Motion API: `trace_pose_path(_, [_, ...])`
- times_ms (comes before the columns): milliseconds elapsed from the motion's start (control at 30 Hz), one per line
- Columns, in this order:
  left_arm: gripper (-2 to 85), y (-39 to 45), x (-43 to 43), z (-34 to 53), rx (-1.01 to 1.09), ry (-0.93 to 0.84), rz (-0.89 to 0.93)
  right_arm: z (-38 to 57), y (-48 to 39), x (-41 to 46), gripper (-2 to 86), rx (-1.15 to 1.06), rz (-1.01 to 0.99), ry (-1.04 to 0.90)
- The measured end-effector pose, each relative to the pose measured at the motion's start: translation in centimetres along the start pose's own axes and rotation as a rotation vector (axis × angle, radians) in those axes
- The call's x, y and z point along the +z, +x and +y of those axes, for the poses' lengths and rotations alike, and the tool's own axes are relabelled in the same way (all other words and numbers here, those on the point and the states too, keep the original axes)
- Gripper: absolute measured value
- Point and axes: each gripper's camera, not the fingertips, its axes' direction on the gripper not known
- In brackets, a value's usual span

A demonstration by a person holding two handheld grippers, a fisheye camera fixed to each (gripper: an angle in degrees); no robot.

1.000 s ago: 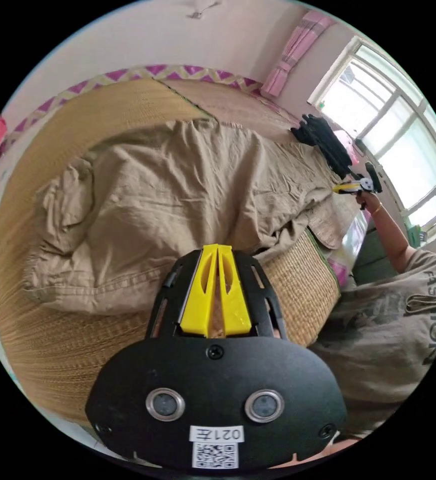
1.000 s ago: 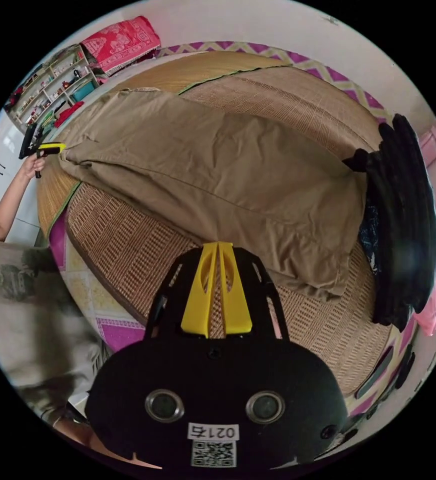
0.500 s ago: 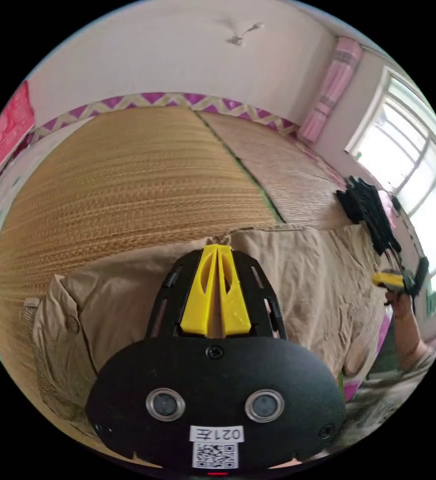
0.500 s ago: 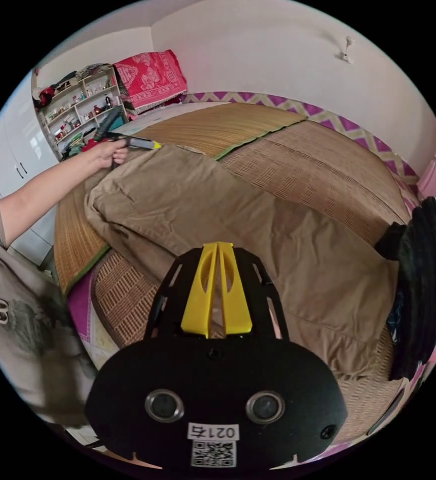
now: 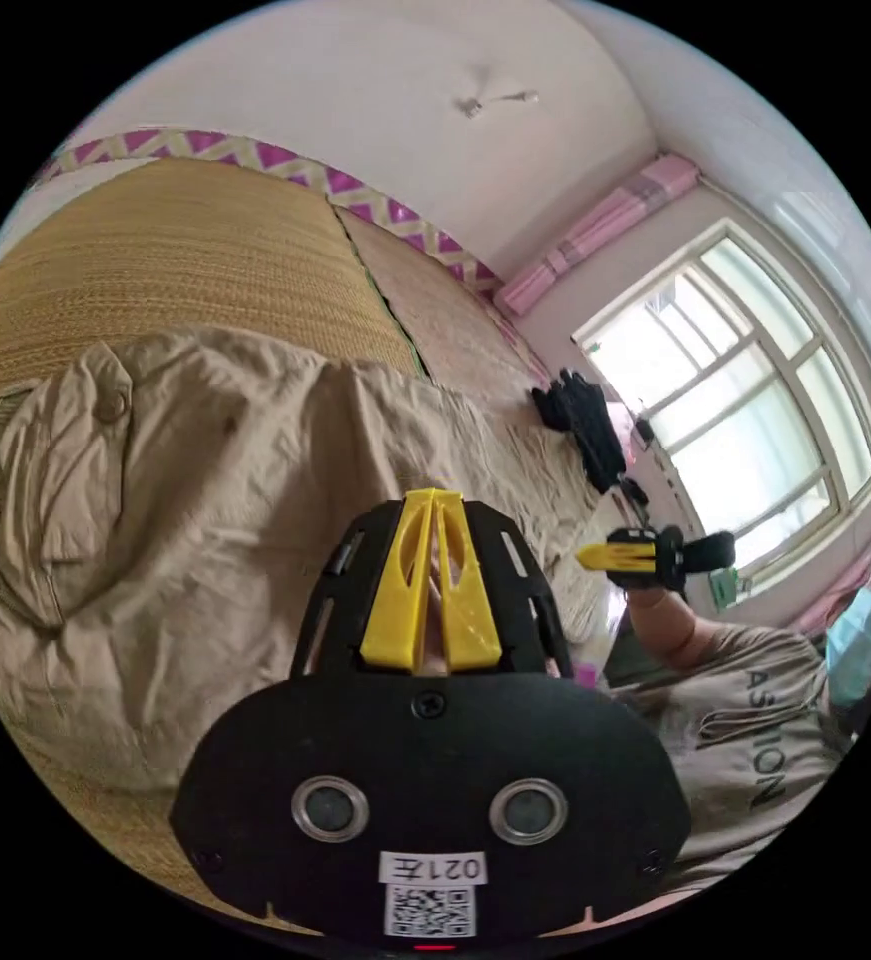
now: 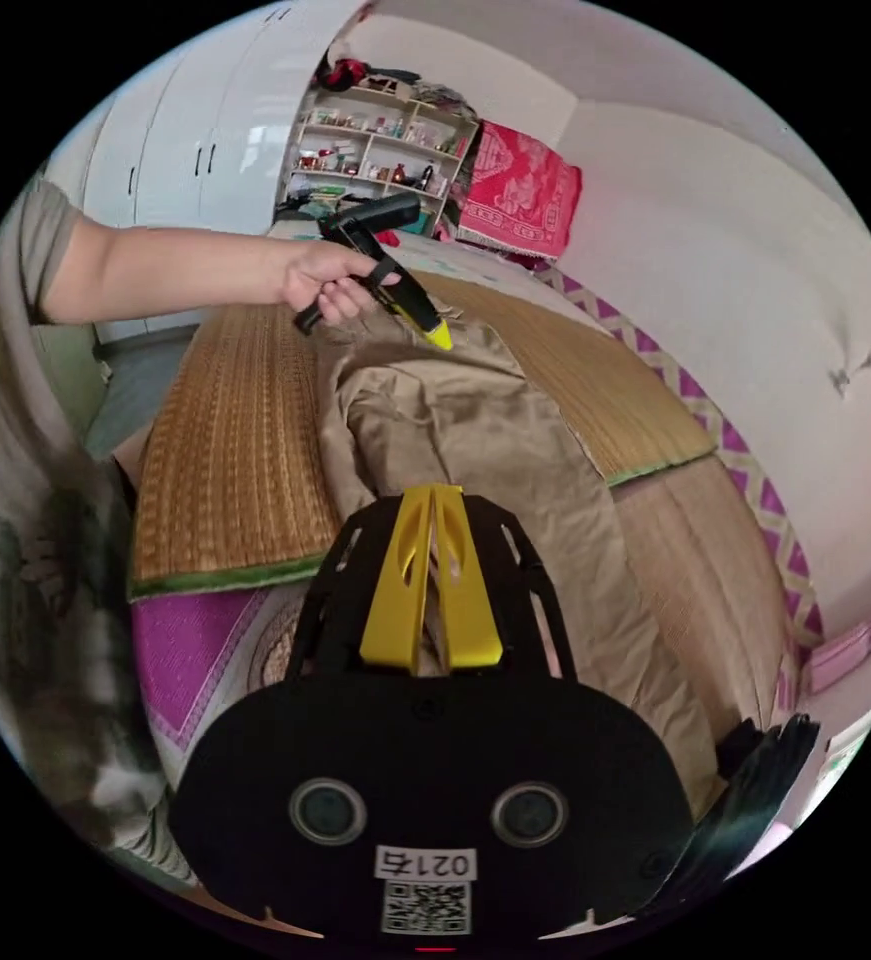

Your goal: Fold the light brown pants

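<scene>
In the left gripper view, the light brown pants [image 5: 205, 500] are seen spread in loose folds over a woven straw mat [image 5: 155, 260], from about 9 o'clock to the centre, with a buttoned pocket flap turned up near 9 o'clock. The left gripper [image 5: 433, 500] is seen at 6 o'clock, its yellow jaws brought together with no cloth visibly caught between them. A heap of dark clothing [image 5: 585, 420] is seen past the far end of the pants towards 2 o'clock, below a bright window [image 5: 745, 400]. At about 3 o'clock the right gripper [image 5: 595, 555] is held up in a hand [image 5: 655, 600], clear of the fabric; its yellow tips appear closed, though this cannot be told for certain at that size.

In the right gripper view, a forearm is stretched in from 9 o'clock, and the left gripper [image 6: 440, 338] is gripped in a hand [image 6: 325, 280] near 11 o'clock, its yellow tip just above the waist end of the pants [image 6: 495, 460]. The pants are laid along the mat [image 6: 235, 440] from 12 o'clock down towards 4 o'clock. The right gripper [image 6: 433, 495] is seen at 6 o'clock with jaws together and empty. Shelves [image 6: 375, 150] and a red patterned cloth [image 6: 520, 190] are seen at 12 o'clock, and dark clothing [image 6: 765, 770] at 4 o'clock.
</scene>
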Motion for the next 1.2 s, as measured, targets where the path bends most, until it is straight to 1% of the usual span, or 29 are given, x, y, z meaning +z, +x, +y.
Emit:
trace_pose_path(33, [-0.9,2.0,0.7,1.8,0.032,-0.040,-0.024,-1.7,-0.5,1.0,-0.2,-0.019,0.017,-0.010])
trace_pose_path(100, [-0.9,4.8,1.1,3.9,0.080,-0.070,-0.093,-4.1,-0.4,2.7,1.5,-0.027,-0.023,-0.055])
trace_pose_path(133, [-0.9,6.6,0.6,5.2,0.112,-0.053,-0.157,-5.2,-0.1,3.2,3.9,-0.036,-0.084,-0.070])
trace_pose_path(167, [-0.9,7.4,0.2,5.8,0.132,-0.038,-0.184,-6.1,0.2,3.0,5.5,-0.047,-0.108,-0.070])
trace_pose_path(267, [-0.9,11.4,-0.6,8.2,0.246,-0.037,-0.264,-7.5,-0.3,2.6,7.3,-0.126,-0.042,-0.103])
trace_pose_path(333, [-0.9,12.8,-0.1,9.6,0.276,-0.054,-0.295,-8.3,-1.0,3.5,5.8,-0.194,-0.007,-0.163])
trace_pose_path(367, [-0.9,12.9,0.1,9.9,0.273,-0.063,-0.297,-8.9,-1.5,4.3,3.6,-0.235,0.011,-0.206])
trace_pose_path(433, [-0.9,12.3,0.7,11.0,0.237,-0.094,-0.286,-9.6,-1.8,4.3,0.3,-0.275,0.036,-0.227])
trace_pose_path(500, [-0.9,11.5,0.5,11.8,0.194,-0.113,-0.277,-10.5,-0.9,2.4,-0.5,-0.227,0.054,-0.201])
trace_pose_path(567, [-0.9,10.9,-0.2,12.7,0.155,-0.116,-0.271,-11.0,2.2,-2.1,-0.8,-0.078,-0.009,-0.099])
trace_pose_path(667, [-0.9,10.5,-0.7,14.2,0.118,-0.145,-0.269,-10.3,4.5,-6.1,-0.9,0.010,-0.088,-0.044])
trace_pose_path(733, [-0.9,10.9,-1.0,14.9,0.105,-0.178,-0.294,-9.7,4.5,-7.4,-1.0,0.009,-0.113,-0.042])
trace_pose_path(833, [-0.9,11.8,-1.5,15.6,0.094,-0.202,-0.306,-8.3,3.1,-7.5,-1.0,-0.039,-0.136,-0.089])
trace_pose_path(900, [-0.9,12.2,-2.2,16.1,0.091,-0.186,-0.280,-7.3,2.5,-6.7,-1.0,-0.053,-0.127,-0.139])
trace_pose_path(1000, [-0.9,12.7,-4.5,16.7,0.085,-0.066,-0.242,-7.3,2.9,-7.8,-0.9,-0.016,-0.064,-0.181])
trace_pose_path(1067, [-0.9,13.2,-5.8,16.4,0.112,0.007,-0.218,-8.2,3.5,-11.8,-0.8,0.032,-0.013,-0.050])
trace_pose_path(1133, [-0.9,13.8,-6.5,15.4,0.157,0.079,-0.187,-9.7,3.4,-13.9,-0.4,0.021,-0.030,0.029])
trace_pose_path(1200, [-0.7,13.7,-5.6,14.0,0.173,0.073,-0.186,-11.7,2.4,-13.9,0.4,-0.049,-0.039,0.026])
